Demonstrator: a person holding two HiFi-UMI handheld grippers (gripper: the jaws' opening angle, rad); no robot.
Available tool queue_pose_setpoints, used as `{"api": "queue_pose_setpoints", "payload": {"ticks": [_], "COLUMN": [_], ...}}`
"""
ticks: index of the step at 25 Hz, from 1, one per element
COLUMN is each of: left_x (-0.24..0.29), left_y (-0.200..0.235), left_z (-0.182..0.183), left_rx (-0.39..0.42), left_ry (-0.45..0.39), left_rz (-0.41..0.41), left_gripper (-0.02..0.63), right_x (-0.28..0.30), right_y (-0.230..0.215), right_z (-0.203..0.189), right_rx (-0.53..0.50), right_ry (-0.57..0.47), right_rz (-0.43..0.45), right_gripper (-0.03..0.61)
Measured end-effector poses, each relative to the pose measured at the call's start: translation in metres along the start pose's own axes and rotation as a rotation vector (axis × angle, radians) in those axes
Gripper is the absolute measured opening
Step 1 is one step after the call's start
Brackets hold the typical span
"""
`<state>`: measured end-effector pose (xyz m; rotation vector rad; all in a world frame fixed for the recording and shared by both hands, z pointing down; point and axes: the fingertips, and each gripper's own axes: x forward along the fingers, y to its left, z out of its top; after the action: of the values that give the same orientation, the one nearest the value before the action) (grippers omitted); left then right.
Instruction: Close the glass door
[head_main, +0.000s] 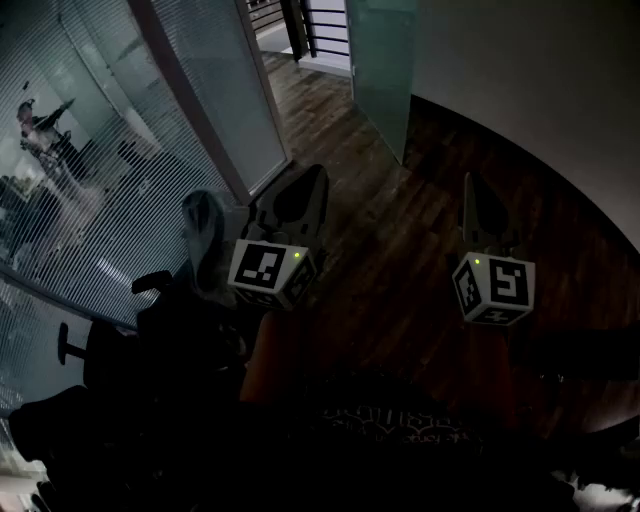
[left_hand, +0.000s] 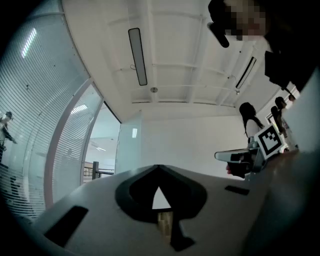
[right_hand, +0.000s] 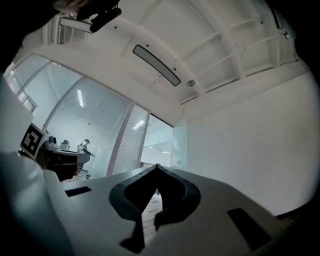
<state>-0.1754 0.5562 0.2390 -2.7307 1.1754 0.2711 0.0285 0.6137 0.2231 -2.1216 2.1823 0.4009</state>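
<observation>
Across the wooden floor (head_main: 400, 250) ahead, the glass door (head_main: 380, 70) stands open; left tool (head_main: 312, 180) and right tool (head_main: 472, 190) are both closed on nothing, well apart from it; likely the approach step; next, one tool must reach the door's edge.

We see the right gripper (right_hand: 157, 169) at bottom centre, its jaws closed tip to tip with nothing between them. Beyond the tips, mid-frame, the glass door (right_hand: 179, 145) stands open beside a white wall (right_hand: 240, 140). Glass panels with blinds (right_hand: 85, 130) fill the left.
</observation>
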Motion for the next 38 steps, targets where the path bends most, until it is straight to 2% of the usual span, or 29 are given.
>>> {"api": "queue_pose_setpoints", "payload": {"ticks": [19,25,30,38], "left_x": [0.003,0.003,0.001,-0.004], "left_y": [-0.013,-0.022,-0.031,-0.047], "left_z": [0.003,0.002,-0.003,-0.007], "left_rx": [0.018,0.021,0.012,0.006], "left_ry": [-0.002,-0.007,-0.001,-0.005], "left_rz": [0.003,0.003,0.018,0.057], "left_gripper": [0.002,0.003,0.002,0.003], "right_x": [-0.009,-0.013,-0.018,-0.025], "right_y": [-0.019,-0.026,-0.036,-0.06], "right_z": [-0.005,-0.011,-0.016,-0.026], "right_rx": [0.021,0.045,0.046,0.035], "right_ry": [0.004,0.006,0.01,0.018], "right_rz": [-0.015,0.021,0.047,0.044], "right_gripper": [0.003,0.003,0.005,0.003]}}
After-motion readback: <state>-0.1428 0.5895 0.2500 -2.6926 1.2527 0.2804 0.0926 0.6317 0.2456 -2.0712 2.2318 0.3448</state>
